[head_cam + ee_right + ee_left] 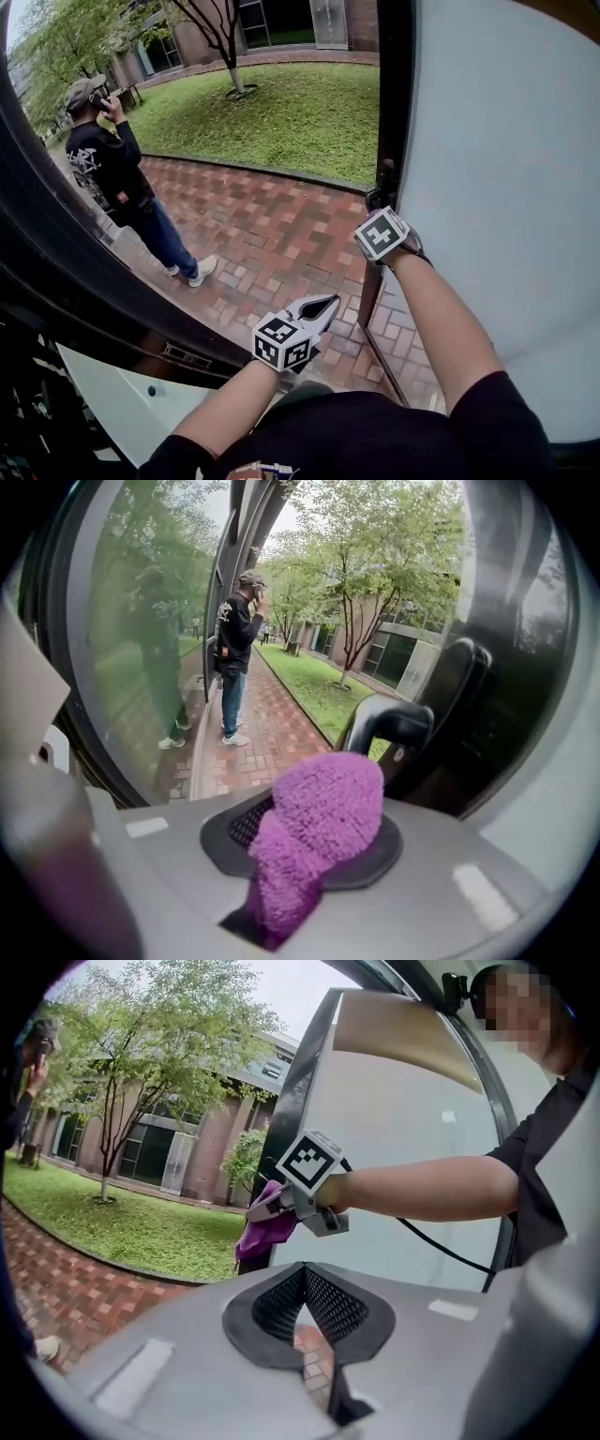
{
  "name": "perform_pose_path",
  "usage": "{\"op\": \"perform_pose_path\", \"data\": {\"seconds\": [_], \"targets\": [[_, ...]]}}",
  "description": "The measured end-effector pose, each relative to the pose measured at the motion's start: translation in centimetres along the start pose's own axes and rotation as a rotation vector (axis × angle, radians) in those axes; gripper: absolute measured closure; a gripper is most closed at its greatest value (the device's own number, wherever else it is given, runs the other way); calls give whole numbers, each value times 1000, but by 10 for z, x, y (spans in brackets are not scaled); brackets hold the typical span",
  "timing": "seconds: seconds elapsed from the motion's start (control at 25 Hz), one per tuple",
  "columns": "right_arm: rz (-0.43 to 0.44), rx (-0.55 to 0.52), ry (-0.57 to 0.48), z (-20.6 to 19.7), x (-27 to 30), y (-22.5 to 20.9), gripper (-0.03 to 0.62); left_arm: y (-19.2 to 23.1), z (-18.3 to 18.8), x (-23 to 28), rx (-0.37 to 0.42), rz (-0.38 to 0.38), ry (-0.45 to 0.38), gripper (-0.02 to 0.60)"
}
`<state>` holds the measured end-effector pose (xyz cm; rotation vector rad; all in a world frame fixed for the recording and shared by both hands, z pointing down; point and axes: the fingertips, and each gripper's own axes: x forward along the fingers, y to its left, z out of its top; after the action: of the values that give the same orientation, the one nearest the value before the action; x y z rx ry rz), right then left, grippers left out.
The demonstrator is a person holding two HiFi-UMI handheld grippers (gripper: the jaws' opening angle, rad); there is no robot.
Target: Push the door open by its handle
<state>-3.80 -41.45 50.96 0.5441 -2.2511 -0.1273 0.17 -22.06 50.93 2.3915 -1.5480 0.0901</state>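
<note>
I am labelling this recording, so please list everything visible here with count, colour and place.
door: one, pale panel, black frame, right.
handle: one, black, on the door's edge.
brick path: one, red, outside.
lawn: one, green, beyond the path.
trees: several, green, around the lawn.
building: one, brown, behind the lawn.
bystander: one, dark top, blue jeans, on the path.
purple cloth: one, in the right gripper's jaws.
left gripper: one, grey, jaws together, empty.
right gripper: one, grey, near the handle.
</note>
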Motion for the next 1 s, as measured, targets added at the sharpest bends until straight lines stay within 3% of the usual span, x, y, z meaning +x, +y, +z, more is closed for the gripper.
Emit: {"op": "perform_pose_path", "data": {"seconds": [0.24,0.52,0.64,0.76,1.0], "targets": [[-7,63,-19,-11,6,-50,494,49,15,95,3,-22,-5,581],[2,178,-61,-49,-6,-133,445,120,23,251,7,-196,55,581],[-23,231,-94,-58,-16,-157,422,166,32,276,14,-238,86,581],[-60,268,-62,-67,-25,-187,421,198,43,296,34,-261,97,581],[-99,334,24,-105,-33,-242,419,220,56,337,107,-303,112,581]]}}
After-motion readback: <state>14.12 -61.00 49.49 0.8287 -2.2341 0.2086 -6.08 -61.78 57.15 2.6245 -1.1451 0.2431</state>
